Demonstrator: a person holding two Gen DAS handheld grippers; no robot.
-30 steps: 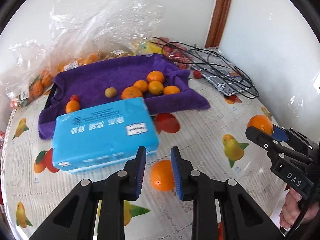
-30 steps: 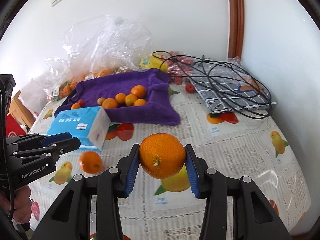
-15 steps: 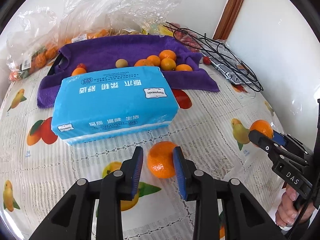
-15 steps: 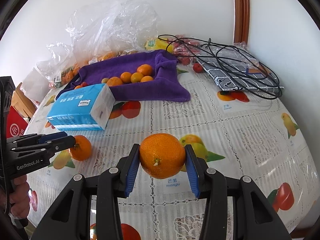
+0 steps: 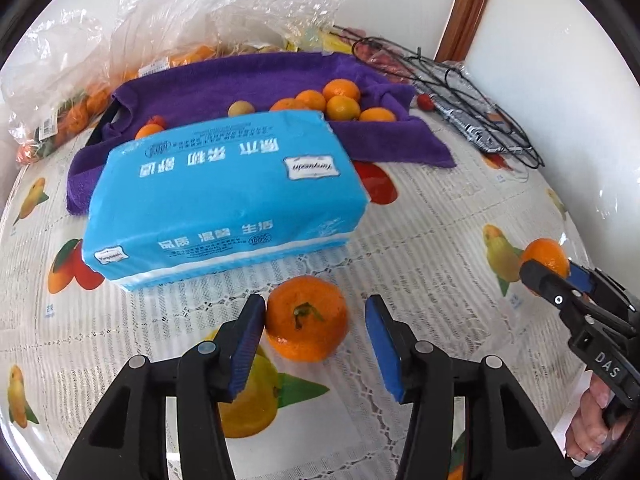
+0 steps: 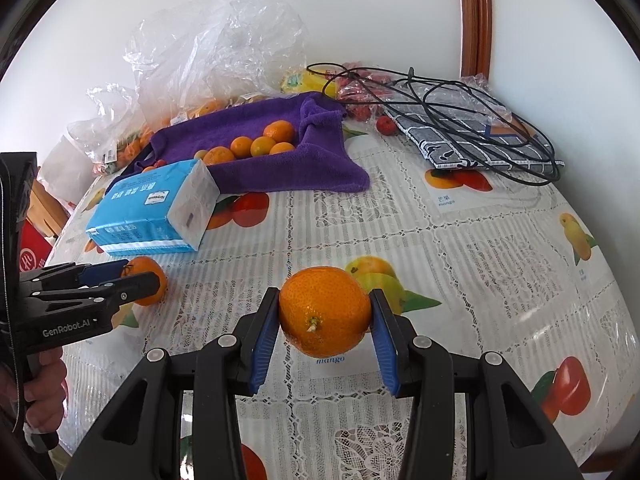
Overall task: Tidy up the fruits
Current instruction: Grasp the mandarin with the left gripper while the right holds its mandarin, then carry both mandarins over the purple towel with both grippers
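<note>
Counter [image 6: 500, 240]: one, covered in a white lace-pattern cloth printed with fruit, carrying everything listed below.
Purple towel-lined tray [image 5: 248, 80]: one, at the far side of the counter; it is holding five orange citrus fruits [image 6: 260, 146] in a cluster, one small yellowish fruit [image 5: 241, 109], and two small fruits partly hidden behind the pack.
Blue plastic-wrapped tissue pack [image 5: 224, 196]: one, lying between the tray and the near fruit.
Clear plastic bags [image 6: 208, 52]: at least two, behind the tray, with more fruit inside; count inside cannot be told.
Loose round orange mandarin [image 5: 306, 318]: one, sitting on the counter between the left gripper [image 5: 316, 344] fingers, which are spreading; the left pad is touching it, the right pad is standing apart.
Held round orange mandarin [image 6: 325, 316]: one, being pinched off the counter by the right gripper [image 6: 325, 344] fingers.
Step in hand: probably lining up the left pick.
Next move: likely centring, closing on the loose fruit, then carrying both to the tray.
</note>
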